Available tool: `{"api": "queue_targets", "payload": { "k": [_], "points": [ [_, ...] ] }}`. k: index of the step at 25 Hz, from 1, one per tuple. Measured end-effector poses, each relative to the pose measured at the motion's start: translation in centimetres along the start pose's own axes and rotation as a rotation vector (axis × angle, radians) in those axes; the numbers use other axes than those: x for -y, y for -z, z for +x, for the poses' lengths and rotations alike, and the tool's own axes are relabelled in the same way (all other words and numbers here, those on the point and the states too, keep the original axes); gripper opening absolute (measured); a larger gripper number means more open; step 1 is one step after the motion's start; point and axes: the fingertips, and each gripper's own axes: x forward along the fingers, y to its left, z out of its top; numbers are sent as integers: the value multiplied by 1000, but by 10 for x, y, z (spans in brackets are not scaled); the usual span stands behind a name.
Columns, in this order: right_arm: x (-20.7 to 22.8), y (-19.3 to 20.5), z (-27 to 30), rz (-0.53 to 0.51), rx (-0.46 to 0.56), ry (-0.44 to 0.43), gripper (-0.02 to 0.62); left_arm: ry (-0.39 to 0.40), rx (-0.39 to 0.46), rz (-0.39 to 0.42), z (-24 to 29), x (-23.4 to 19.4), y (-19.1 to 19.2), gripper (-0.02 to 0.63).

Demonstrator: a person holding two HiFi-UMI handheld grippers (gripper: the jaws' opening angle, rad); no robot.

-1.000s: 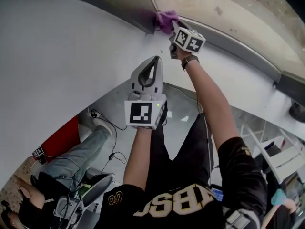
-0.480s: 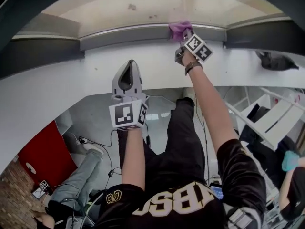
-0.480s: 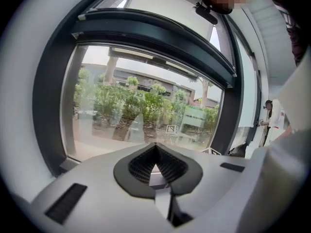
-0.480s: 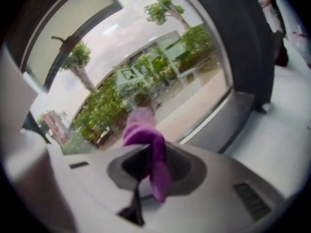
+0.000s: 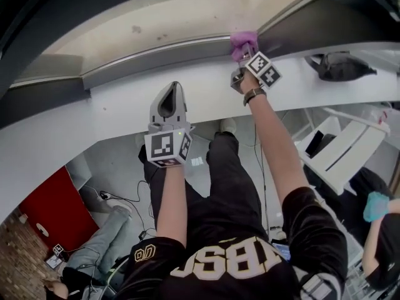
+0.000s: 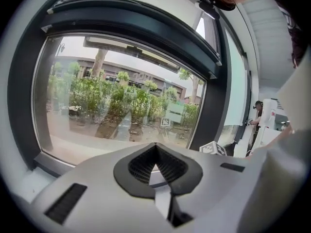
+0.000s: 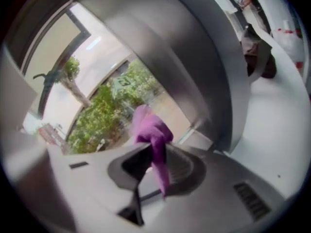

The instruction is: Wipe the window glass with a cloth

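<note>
My right gripper (image 5: 243,50) is raised to the lower right corner of the window glass (image 5: 169,17), shut on a purple cloth (image 5: 242,42). In the right gripper view the purple cloth (image 7: 151,130) bunches out of the jaws, close to the glass (image 7: 104,101) beside the dark frame (image 7: 194,76). My left gripper (image 5: 169,102) hangs lower and to the left, short of the sill, shut with nothing in it. The left gripper view looks straight at the glass (image 6: 116,106), and its jaws (image 6: 155,152) meet at the tip.
A white sill and wall (image 5: 94,111) run under the dark window frame (image 5: 50,86). A dark object (image 5: 337,64) lies on the sill at right. White furniture (image 5: 350,149) stands at right. A red panel (image 5: 47,208) and a seated person's legs (image 5: 94,255) are at lower left.
My right gripper has carried the cloth rightwards along the bottom of the glass into the corner by the frame. The left gripper has barely moved.
</note>
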Motion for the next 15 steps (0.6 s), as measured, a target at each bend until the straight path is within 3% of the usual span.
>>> {"api": "queue_targets", "payload": {
  "k": [5,8,11,15],
  "points": [
    [-108,3,-95,-287,-45,-182,86,-106,11,62,-36,-12,-65,18],
    [-174,-22,-162,-485,-33,-296,86,-124,43,-28,-65,-3,-110,18],
    [-236,-52,-227,-536,-25,-408,84,-105,123,-74,-92,12,-168,18],
    [-299,-66,-332,-548,7,-508,83,-17,144,-110,-139,41,-219,18]
  ]
}}
